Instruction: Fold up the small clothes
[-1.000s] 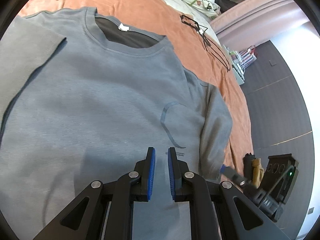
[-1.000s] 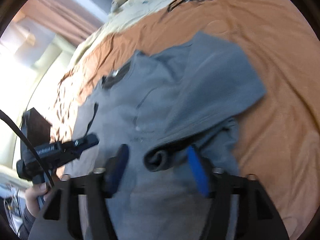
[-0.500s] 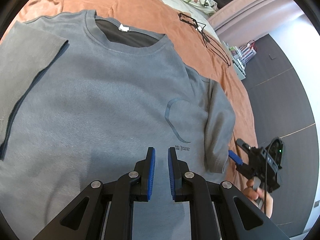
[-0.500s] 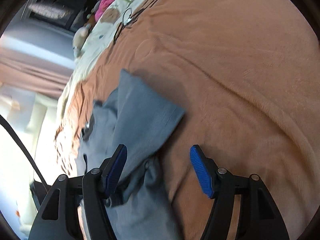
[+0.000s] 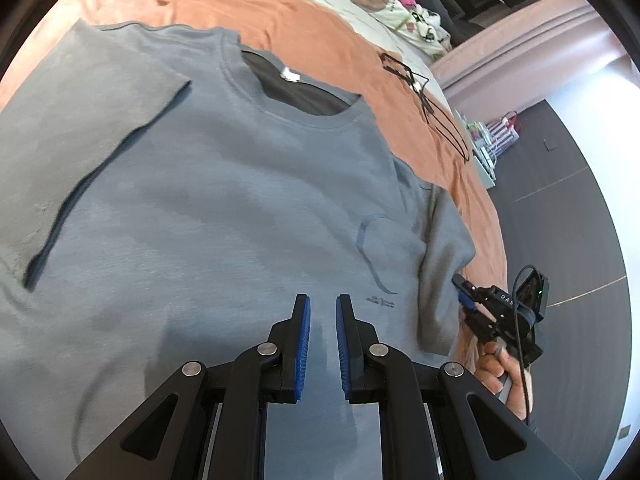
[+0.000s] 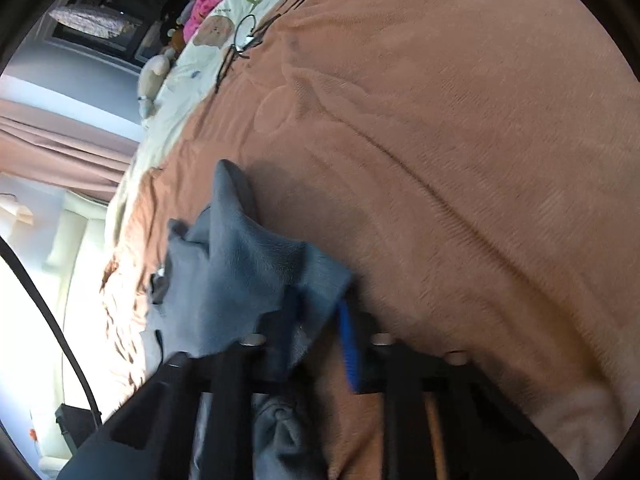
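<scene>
Grey T-shirt (image 5: 224, 208) lies flat on the bed's orange blanket (image 5: 320, 52), spread out ahead of the left tool (image 5: 322, 344), whose jaws stand nearly closed, gripping nothing. Right tool (image 6: 320, 320) has just been closing; its jaws now pinch the shirt's sleeve (image 6: 256, 276), fabric bunched between them.
</scene>
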`<control>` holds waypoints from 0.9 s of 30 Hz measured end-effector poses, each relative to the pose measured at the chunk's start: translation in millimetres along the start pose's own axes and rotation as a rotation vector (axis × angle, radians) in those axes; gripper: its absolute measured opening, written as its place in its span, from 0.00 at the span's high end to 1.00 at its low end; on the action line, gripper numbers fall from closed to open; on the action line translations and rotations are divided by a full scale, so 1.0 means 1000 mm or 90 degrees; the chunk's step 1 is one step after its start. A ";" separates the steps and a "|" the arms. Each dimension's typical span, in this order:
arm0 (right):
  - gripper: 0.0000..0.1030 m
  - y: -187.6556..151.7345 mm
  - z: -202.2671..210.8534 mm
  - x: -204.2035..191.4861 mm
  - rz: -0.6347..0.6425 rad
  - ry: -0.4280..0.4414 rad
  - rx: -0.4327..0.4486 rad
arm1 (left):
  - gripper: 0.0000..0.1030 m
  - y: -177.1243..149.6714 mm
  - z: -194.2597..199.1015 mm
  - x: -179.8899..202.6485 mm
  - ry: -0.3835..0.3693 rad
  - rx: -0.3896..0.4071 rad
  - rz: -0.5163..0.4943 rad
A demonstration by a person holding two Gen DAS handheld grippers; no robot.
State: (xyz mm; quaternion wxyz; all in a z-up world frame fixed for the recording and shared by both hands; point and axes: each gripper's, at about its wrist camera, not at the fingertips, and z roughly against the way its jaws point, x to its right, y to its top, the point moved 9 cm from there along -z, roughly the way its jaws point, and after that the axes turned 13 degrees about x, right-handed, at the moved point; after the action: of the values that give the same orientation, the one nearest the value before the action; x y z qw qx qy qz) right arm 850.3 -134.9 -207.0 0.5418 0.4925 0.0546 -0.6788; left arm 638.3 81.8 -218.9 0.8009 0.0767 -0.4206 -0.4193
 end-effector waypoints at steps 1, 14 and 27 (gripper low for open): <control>0.95 0.002 0.004 -0.005 0.014 0.003 0.004 | 0.88 0.000 0.001 -0.003 0.003 -0.001 0.000; 0.98 0.000 0.005 -0.095 0.154 0.016 0.035 | 0.88 0.006 0.029 -0.026 0.015 0.015 0.003; 0.97 -0.032 -0.034 -0.160 0.226 0.098 -0.015 | 0.88 0.020 0.052 -0.064 0.037 0.031 0.024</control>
State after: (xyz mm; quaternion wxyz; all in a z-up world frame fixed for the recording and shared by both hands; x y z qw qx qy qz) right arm 834.3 7.7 -121.9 0.6530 0.5386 0.0163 -0.5322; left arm 593.3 153.7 -215.3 0.8185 0.0998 -0.4087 -0.3912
